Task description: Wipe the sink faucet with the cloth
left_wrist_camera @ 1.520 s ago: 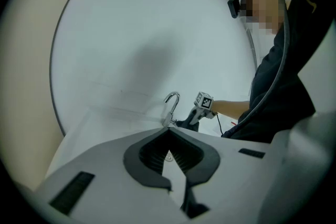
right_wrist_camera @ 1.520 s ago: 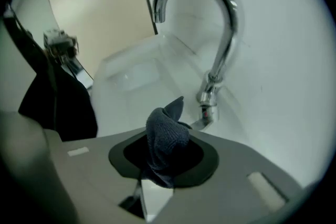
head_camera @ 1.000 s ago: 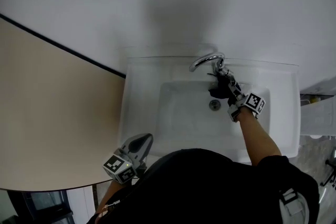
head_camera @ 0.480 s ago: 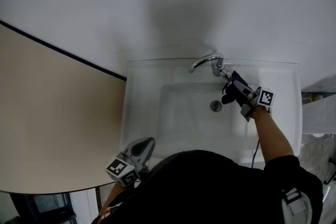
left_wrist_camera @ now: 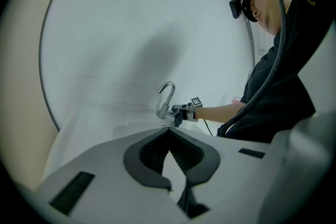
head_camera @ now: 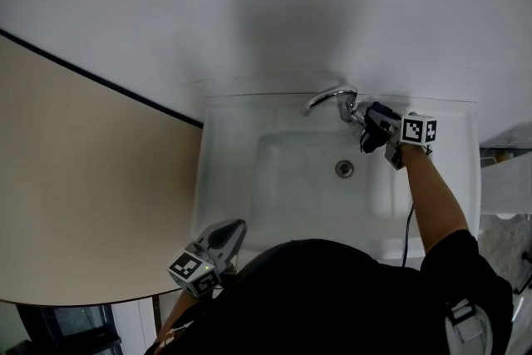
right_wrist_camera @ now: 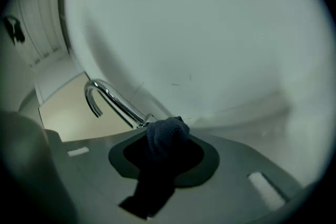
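Your left gripper (head_camera: pixel 230 228) sits by the near left corner of the sink (head_camera: pixel 218 147), jaws pressed together on nothing. It's well apart from the work and idle. The basin looks bare, with the drain (head_camera: pixel 343 169) about mid-basin. The faucet (head_camera: pixel 329 98) stands at the back rim, its spout curving off to the left. The dark cloth (head_camera: pixel 367 140) is on the faucet's right side, down by the base. It's bunched up in your right gripper (head_camera: pixel 371 122), whose jaws are clamped on it partway closed. A wad pokes out past the tips and a tail trails back underneath.

Progress, my call: you're mid-wipe and working the base from the right. The chrome looks the same all over, so I can't tell which parts are already wiped. I'd count the spout arc and the left side as still to do.

Hard to see:
- **Cloth-to-faucet contact:** in the right gripper view the wad covers the base, and in the head view it's just a small dark blob.
- **Faucet handle:** can't be made out.
- **Sink's near edge:** cut off by your torso.
- **Left gripper view:** shows the faucet and right gripper only tiny and far off.
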Demonstrator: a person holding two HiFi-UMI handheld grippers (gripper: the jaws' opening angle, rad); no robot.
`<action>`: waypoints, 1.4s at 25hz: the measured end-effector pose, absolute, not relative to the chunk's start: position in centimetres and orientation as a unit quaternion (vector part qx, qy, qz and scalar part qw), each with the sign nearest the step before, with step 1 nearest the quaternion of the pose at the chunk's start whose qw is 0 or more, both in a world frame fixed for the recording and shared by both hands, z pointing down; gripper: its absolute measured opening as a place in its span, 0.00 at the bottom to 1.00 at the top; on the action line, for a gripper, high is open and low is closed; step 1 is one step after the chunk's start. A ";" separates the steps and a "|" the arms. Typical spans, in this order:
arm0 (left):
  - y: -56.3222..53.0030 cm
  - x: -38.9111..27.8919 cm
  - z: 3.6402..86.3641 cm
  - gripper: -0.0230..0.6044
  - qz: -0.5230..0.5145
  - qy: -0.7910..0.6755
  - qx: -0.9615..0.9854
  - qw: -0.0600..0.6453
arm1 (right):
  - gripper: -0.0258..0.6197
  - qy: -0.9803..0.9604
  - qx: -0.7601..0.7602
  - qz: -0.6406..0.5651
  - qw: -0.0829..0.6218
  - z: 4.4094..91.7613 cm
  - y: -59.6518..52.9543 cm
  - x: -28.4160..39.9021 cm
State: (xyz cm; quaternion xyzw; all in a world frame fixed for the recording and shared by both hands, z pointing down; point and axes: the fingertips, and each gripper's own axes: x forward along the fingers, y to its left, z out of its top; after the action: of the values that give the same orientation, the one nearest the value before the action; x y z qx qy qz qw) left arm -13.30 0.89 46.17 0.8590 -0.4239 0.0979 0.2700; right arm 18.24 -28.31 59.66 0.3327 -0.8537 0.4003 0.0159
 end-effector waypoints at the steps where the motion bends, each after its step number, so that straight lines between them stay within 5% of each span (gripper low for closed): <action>1: 0.9 -13.2 46.1 0.04 0.097 -0.425 0.858 0.271 | 0.18 -0.866 0.324 0.374 0.074 59.8 -28.9 17.4; 5: 0.8 -12.8 45.9 0.04 0.098 -0.421 0.861 0.269 | 0.17 -0.870 0.272 0.335 0.241 60.2 -29.5 14.8; 16: 0.4 -13.0 46.4 0.04 0.089 -0.421 0.861 0.272 | 0.17 -0.853 0.217 0.161 0.447 60.6 -25.0 11.6; 23: 1.1 -15.2 46.7 0.04 0.080 -0.443 0.848 0.279 | 0.18 -0.861 0.298 0.303 0.281 60.1 -28.4 15.0; 27: 1.2 -15.4 47.3 0.04 0.079 -0.443 0.847 0.282 | 0.17 -0.855 0.327 0.316 0.247 60.3 -30.1 14.9; 31: 1.2 -14.8 47.7 0.04 0.081 -0.436 0.850 0.284 | 0.17 -0.839 0.325 0.428 0.087 58.7 -31.3 15.0; 35: 0.9 -15.0 47.7 0.04 0.080 -0.437 0.850 0.283 | 0.17 -0.832 0.309 0.461 0.013 56.8 -31.6 14.3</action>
State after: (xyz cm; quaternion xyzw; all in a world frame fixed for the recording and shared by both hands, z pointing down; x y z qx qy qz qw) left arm -14.95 0.89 47.70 0.8499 -0.4372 0.0801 0.2829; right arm 14.32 -31.58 56.77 0.3091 -0.8316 0.4611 0.0129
